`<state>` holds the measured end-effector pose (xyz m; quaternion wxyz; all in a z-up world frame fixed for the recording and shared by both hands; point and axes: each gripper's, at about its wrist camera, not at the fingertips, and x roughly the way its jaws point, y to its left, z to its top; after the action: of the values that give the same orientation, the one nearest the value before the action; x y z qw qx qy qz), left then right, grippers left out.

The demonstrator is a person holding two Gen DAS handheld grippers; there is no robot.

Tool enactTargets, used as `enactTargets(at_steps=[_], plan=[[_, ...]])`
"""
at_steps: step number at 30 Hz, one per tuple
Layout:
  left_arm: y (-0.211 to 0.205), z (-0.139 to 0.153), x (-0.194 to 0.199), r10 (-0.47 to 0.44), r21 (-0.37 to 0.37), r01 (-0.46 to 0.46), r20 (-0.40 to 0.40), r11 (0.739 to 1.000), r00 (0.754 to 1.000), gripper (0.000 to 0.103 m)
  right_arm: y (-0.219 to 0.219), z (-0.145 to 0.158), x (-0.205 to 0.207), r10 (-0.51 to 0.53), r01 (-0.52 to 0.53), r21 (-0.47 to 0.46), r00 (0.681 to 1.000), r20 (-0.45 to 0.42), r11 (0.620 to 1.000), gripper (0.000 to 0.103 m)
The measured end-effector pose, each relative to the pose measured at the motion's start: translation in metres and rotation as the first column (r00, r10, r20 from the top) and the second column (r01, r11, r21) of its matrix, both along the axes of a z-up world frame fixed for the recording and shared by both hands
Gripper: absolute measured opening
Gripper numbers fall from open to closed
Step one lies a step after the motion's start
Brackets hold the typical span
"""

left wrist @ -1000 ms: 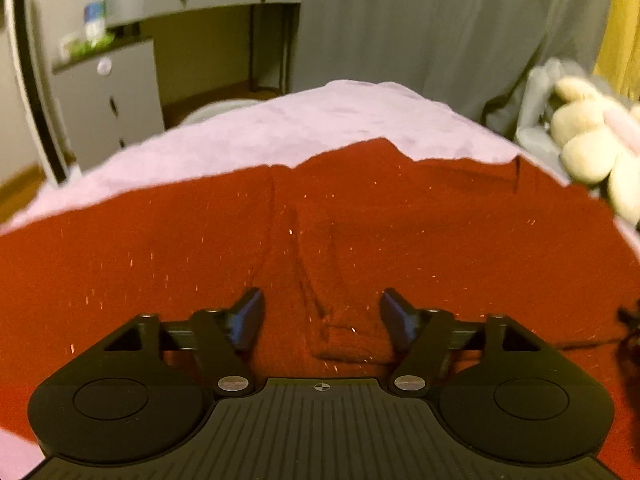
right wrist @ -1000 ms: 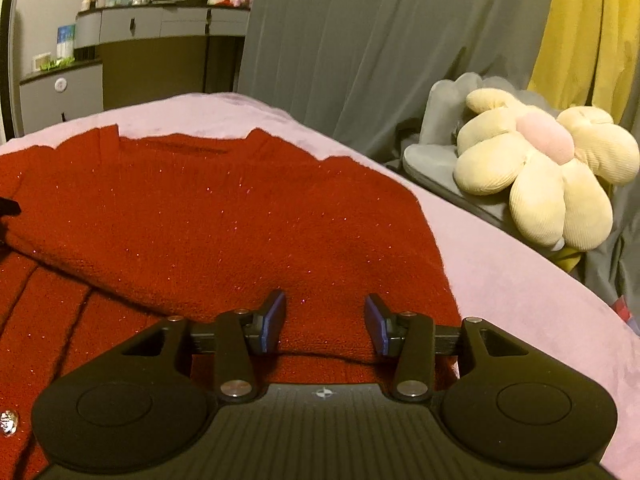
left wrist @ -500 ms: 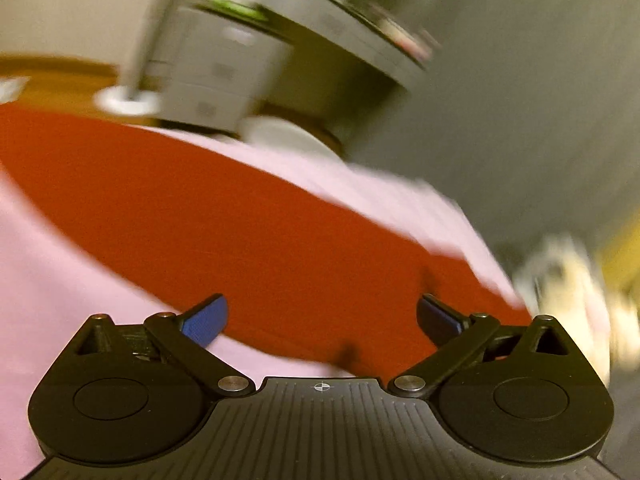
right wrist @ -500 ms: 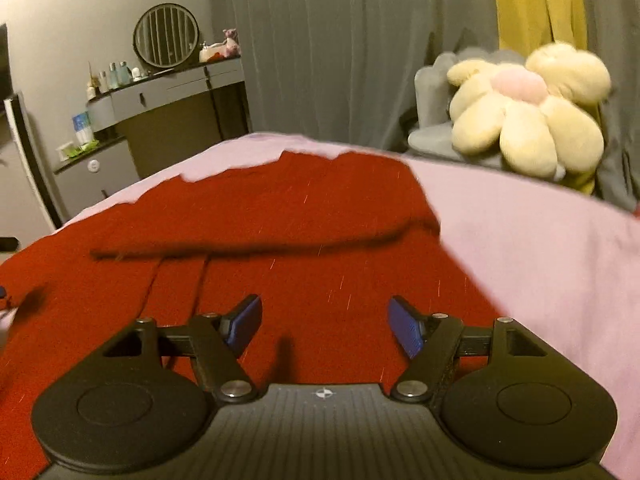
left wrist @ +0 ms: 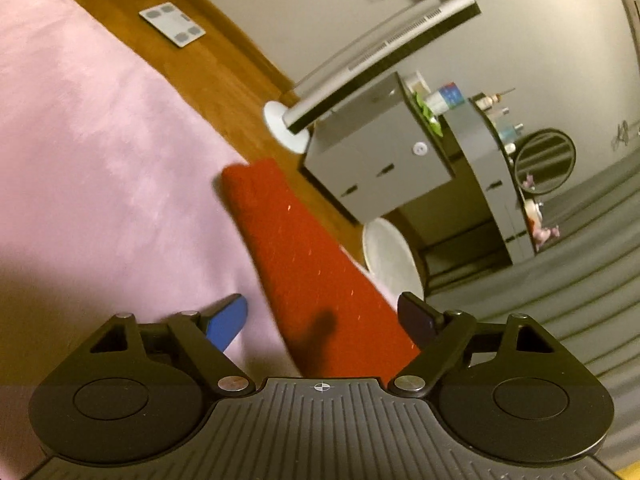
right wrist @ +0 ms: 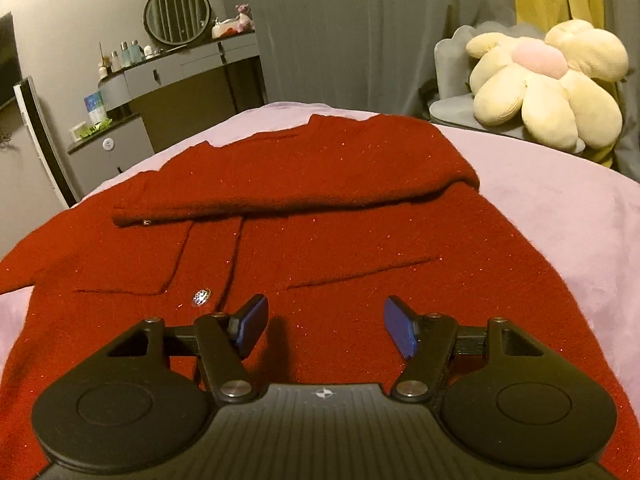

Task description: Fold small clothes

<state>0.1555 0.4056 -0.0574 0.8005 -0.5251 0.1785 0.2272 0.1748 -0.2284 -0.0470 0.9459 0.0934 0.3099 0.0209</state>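
Observation:
A dark red knit cardigan (right wrist: 320, 248) lies flat on the pink bedspread (right wrist: 560, 220). Its right sleeve (right wrist: 280, 200) is folded across the chest. My right gripper (right wrist: 324, 328) is open and empty, just above the cardigan's lower front beside a silver button (right wrist: 201, 296). In the left wrist view the other red sleeve (left wrist: 296, 256) stretches out over the pink bedspread (left wrist: 100, 152) toward the bed edge. My left gripper (left wrist: 324, 320) is open and empty, tilted, with the sleeve between its jaws but apart from them.
A flower-shaped plush (right wrist: 548, 84) lies on a grey chair at right. A grey dresser (right wrist: 132, 120) with bottles and a round mirror (right wrist: 176, 12) stands beyond the bed. A bathroom scale (left wrist: 172, 24) is on the wooden floor, a white stool (left wrist: 388, 256) near the bed.
Both grippers opened and let go of the cardigan. The right one drew back, leaving the sleeve folded across. The left one swung left to the outstretched sleeve.

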Motion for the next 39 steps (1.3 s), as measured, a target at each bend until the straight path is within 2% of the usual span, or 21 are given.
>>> enactTargets(at_steps=[2, 3, 4, 5, 7, 9, 12, 14, 16, 18, 21, 23, 25, 27, 28, 30, 33, 34, 36, 37, 39], plan=[[0.007, 0.001, 0.001, 0.005, 0.005, -0.005, 0.003, 1.0, 1.0, 0.086, 0.001, -0.001, 0.001, -0.005, 0.005, -0.002, 1.0, -0.003, 1.0, 0.065], [0.008, 0.001, -0.001, 0.008, 0.008, -0.008, 0.016, 1.0, 1.0, 0.079, 0.001, -0.001, 0.001, -0.006, 0.006, -0.003, 1.0, -0.005, 1.0, 0.065], [0.009, 0.001, -0.003, 0.001, 0.026, -0.002, 0.037, 1.0, 0.999, 0.068, 0.002, -0.001, 0.001, -0.006, 0.006, -0.005, 1.0, -0.008, 1.0, 0.065], [0.011, -0.001, -0.002, -0.02, 0.04, 0.018, 0.037, 0.999, 0.999, 0.046, 0.002, -0.002, 0.002, -0.006, 0.006, -0.008, 1.0, -0.008, 1.0, 0.065], [0.018, -0.013, -0.001, -0.036, 0.009, 0.036, -0.012, 0.999, 0.999, 0.036, 0.003, -0.002, 0.002, -0.002, 0.002, -0.011, 1.0, -0.006, 1.0, 0.065], [0.024, -0.021, 0.0, -0.017, -0.024, 0.016, -0.016, 1.0, 1.0, 0.017, 0.004, -0.003, 0.003, 0.001, -0.001, -0.014, 1.0, -0.006, 1.0, 0.065], [0.03, -0.026, -0.001, 0.015, -0.075, -0.014, 0.019, 0.997, 1.0, 0.012, 0.006, -0.003, 0.004, 0.003, -0.003, -0.022, 1.0, -0.004, 1.0, 0.065], [0.027, -0.022, 0.002, 0.011, -0.054, -0.011, 0.011, 0.998, 1.0, 0.012, 0.006, -0.003, 0.003, 0.004, -0.004, -0.021, 1.0, -0.002, 1.0, 0.065], [0.018, -0.008, 0.008, -0.022, 0.026, 0.022, -0.002, 0.999, 1.0, 0.012, 0.004, -0.002, 0.002, 0.0, 0.0, -0.018, 1.0, 0.002, 1.0, 0.065], [0.002, 0.012, 0.014, -0.101, 0.123, 0.099, 0.014, 0.987, 0.995, 0.011, 0.002, -0.002, 0.002, -0.008, 0.008, -0.008, 1.0, 0.005, 1.0, 0.065], [-0.045, 0.051, 0.033, -0.278, 0.274, 0.258, 0.036, 0.927, 0.96, 0.011, 0.0, -0.002, 0.002, -0.018, 0.018, 0.008, 1.0, 0.01, 1.0, 0.065], [-0.094, 0.073, 0.048, -0.419, 0.362, 0.379, 0.035, 0.852, 0.907, 0.011, -0.001, -0.001, 0.002, -0.023, 0.023, 0.012, 1.0, 0.013, 1.0, 0.065], [-0.15, 0.087, 0.066, -0.551, 0.422, 0.491, 0.023, 0.762, 0.834, 0.011, -0.001, 0.0, 0.002, -0.024, 0.024, 0.012, 1.0, 0.017, 1.0, 0.065], [-0.204, 0.091, 0.08, -0.645, 0.458, 0.573, 0.001, 0.68, 0.765, 0.011, 0.0, 0.001, 0.001, -0.024, 0.024, 0.008, 0.999, 0.023, 1.0, 0.065], [-0.235, 0.089, 0.087, -0.689, 0.481, 0.613, -0.027, 0.626, 0.725, 0.011, -0.001, 0.002, 0.001, -0.026, 0.026, 0.003, 0.999, 0.027, 1.0, 0.065], [-0.286, 0.082, 0.1, -0.737, 0.492, 0.678, -0.102, 0.547, 0.668, 0.012, -0.003, 0.002, 0.0, -0.032, 0.032, -0.002, 0.999, 0.032, 0.999, 0.065], [-0.343, 0.059, 0.116, -0.759, 0.465, 0.75, -0.221, 0.47, 0.613, 0.014, -0.011, 0.003, -0.001, -0.049, 0.049, 0.012, 0.998, 0.039, 0.999, 0.065], [-0.354, 0.052, 0.119, -0.761, 0.456, 0.766, -0.249, 0.454, 0.599, 0.016, -0.013, 0.002, -0.002, -0.054, 0.054, 0.018, 0.998, 0.041, 0.998, 0.065], [-0.366, 0.036, 0.121, -0.761, 0.416, 0.789, -0.282, 0.452, 0.585, 0.04, -0.018, 0.002, -0.001, -0.059, 0.058, 0.022, 0.997, 0.04, 0.998, 0.065], [-0.364, 0.031, 0.125, -0.771, 0.38, 0.802, -0.275, 0.461, 0.574, 0.044, -0.019, 0.002, -0.001, -0.058, 0.057, 0.026, 0.997, 0.041, 0.998, 0.065], [-0.361, 0.03, 0.113, -0.78, 0.347, 0.8, -0.235, 0.489, 0.58, 0.057, -0.021, 0.0, 0.0, -0.055, 0.053, 0.036, 0.998, 0.039, 0.998, 0.065]])
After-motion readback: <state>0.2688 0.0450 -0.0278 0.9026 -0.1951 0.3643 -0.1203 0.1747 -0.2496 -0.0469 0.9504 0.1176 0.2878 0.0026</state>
